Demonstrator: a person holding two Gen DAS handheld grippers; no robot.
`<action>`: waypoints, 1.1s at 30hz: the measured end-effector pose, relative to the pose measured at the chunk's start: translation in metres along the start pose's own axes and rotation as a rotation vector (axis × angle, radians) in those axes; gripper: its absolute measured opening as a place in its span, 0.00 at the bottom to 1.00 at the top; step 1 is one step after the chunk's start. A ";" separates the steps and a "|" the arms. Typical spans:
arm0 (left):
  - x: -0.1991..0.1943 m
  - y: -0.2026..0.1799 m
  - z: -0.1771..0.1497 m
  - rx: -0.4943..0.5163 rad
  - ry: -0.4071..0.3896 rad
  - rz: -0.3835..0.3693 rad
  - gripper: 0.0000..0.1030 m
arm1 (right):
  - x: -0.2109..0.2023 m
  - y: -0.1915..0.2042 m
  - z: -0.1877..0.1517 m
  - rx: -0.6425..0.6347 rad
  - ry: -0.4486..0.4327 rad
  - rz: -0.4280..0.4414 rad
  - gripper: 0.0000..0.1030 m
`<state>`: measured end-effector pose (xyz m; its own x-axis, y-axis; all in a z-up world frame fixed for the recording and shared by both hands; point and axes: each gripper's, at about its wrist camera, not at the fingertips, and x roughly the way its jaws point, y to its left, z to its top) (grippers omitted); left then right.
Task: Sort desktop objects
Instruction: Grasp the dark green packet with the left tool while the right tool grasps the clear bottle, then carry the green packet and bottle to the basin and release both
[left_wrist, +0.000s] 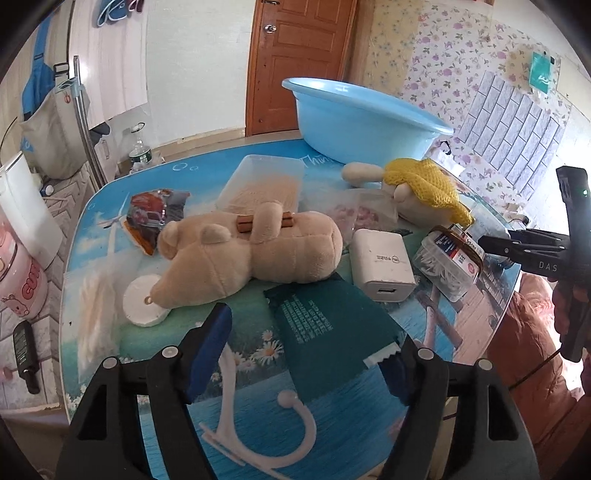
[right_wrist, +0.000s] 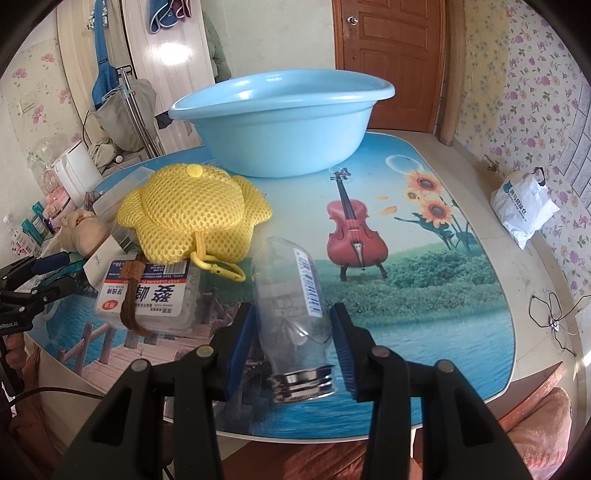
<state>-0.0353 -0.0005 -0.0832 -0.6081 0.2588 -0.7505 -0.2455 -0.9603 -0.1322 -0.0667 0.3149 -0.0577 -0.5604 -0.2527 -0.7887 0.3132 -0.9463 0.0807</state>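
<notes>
The clear bottle (right_wrist: 295, 314) is in your right gripper (right_wrist: 295, 354). The blue pads squeeze it from both sides, and its silver screw neck points back at the camera. It is up above the near edge of the table (right_wrist: 443, 295).

Your left gripper (left_wrist: 306, 354) is partly open. A dark green packet (left_wrist: 325, 328) lies flat on the table between its fingers, and the pads do not press on it. A white hook (left_wrist: 258, 417) lies under that gripper too.

Just behind the packet are a tan teddy bear (left_wrist: 251, 254) and a white charger block (left_wrist: 380, 262). A yellow mesh hat (right_wrist: 192, 210) sits near the big blue tub (right_wrist: 280, 129) at the back of the table.
</notes>
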 end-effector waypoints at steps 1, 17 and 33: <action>0.002 -0.001 0.000 0.009 0.003 -0.003 0.45 | 0.000 0.000 0.000 0.000 0.000 0.000 0.40; -0.017 0.006 0.002 -0.012 -0.061 -0.030 0.10 | -0.006 0.001 0.001 -0.001 -0.019 0.005 0.40; -0.011 -0.003 0.012 0.007 -0.051 -0.046 0.10 | -0.007 -0.002 0.002 0.006 -0.021 0.018 0.40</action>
<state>-0.0375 0.0009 -0.0667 -0.6339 0.3074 -0.7097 -0.2788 -0.9468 -0.1610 -0.0652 0.3181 -0.0512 -0.5704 -0.2741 -0.7743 0.3189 -0.9426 0.0987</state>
